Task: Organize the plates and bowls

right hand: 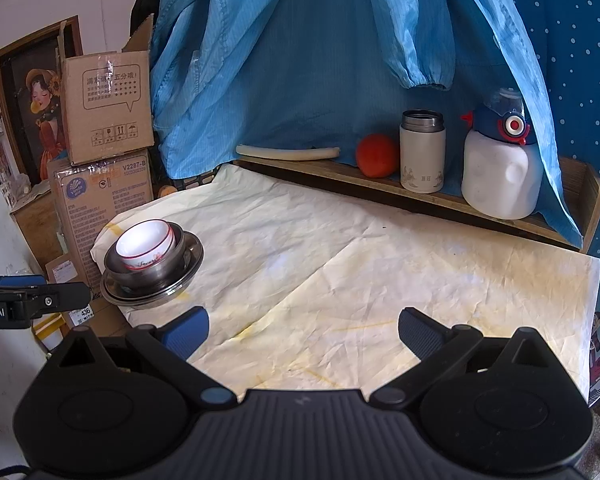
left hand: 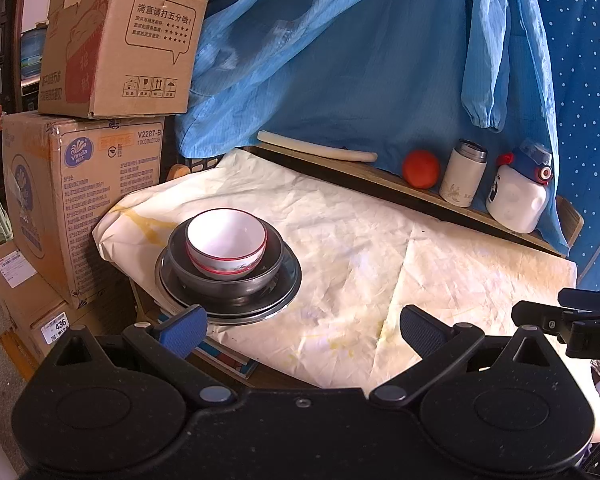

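Observation:
A white bowl with a red rim (left hand: 226,242) sits inside a steel bowl (left hand: 204,276), which sits on a steel plate (left hand: 276,300), stacked at the left corner of the table. The stack also shows in the right wrist view: white bowl (right hand: 146,246), steel bowl (right hand: 140,276), plate (right hand: 180,284). My left gripper (left hand: 300,330) is open and empty, just in front of the stack. My right gripper (right hand: 303,330) is open and empty over the middle of the cream cloth (right hand: 380,272), right of the stack.
A wooden ledge (right hand: 332,168) at the back holds a pale stick (right hand: 288,153), an orange (right hand: 377,155), a white flask (right hand: 422,152) and a white bottle (right hand: 500,172). Blue clothing (right hand: 320,60) hangs behind. Cardboard boxes (left hand: 84,184) stand left of the table.

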Motion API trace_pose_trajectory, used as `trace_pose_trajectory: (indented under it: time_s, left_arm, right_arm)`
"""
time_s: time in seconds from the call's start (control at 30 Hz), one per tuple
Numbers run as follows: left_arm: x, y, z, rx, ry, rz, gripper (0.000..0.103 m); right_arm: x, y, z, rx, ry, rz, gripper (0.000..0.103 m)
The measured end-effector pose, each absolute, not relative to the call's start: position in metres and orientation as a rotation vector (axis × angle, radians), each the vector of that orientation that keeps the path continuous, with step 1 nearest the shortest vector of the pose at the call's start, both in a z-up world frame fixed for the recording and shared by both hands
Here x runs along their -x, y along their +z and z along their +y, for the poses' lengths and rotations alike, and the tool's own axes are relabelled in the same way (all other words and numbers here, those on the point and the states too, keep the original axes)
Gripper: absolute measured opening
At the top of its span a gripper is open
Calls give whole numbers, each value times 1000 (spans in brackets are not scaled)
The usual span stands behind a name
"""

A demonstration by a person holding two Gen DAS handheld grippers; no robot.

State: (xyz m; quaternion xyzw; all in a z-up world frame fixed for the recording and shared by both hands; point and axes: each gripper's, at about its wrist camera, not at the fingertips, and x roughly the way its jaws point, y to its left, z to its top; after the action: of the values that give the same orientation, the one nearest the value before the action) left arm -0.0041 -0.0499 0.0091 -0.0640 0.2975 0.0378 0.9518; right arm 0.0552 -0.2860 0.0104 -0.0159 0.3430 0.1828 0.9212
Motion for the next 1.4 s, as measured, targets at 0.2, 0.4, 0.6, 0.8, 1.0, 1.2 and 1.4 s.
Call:
trace_pose_trajectory:
  time_s: [0.2, 0.4, 0.6, 0.8, 1.0, 1.2, 1.4]
  left_arm:
    - [4, 9, -50, 130, 77, 604, 102]
    - [4, 9, -50, 122, 91, 606, 102]
    - [6, 10, -53, 93, 125, 599, 102]
    - [6, 10, -54, 102, 115, 593, 102]
    - [5, 9, -54, 102, 114, 598, 102]
    - [4, 9, -54, 97, 114, 598, 102]
    - [3, 8, -55, 98, 116, 599, 102]
  right_arm:
    - [-55, 10, -286, 32, 376, 705, 103]
    - [-56, 10, -286, 33, 376, 705, 103]
    - [-56, 10, -286, 33, 376, 706, 103]
    - [-55, 9, -285, 34, 378, 707, 103]
    - [-55, 7, -284, 34, 379, 709, 103]
    - [-56, 7, -284, 33, 379, 711, 103]
    - [-58, 6, -283, 34, 380, 713, 103]
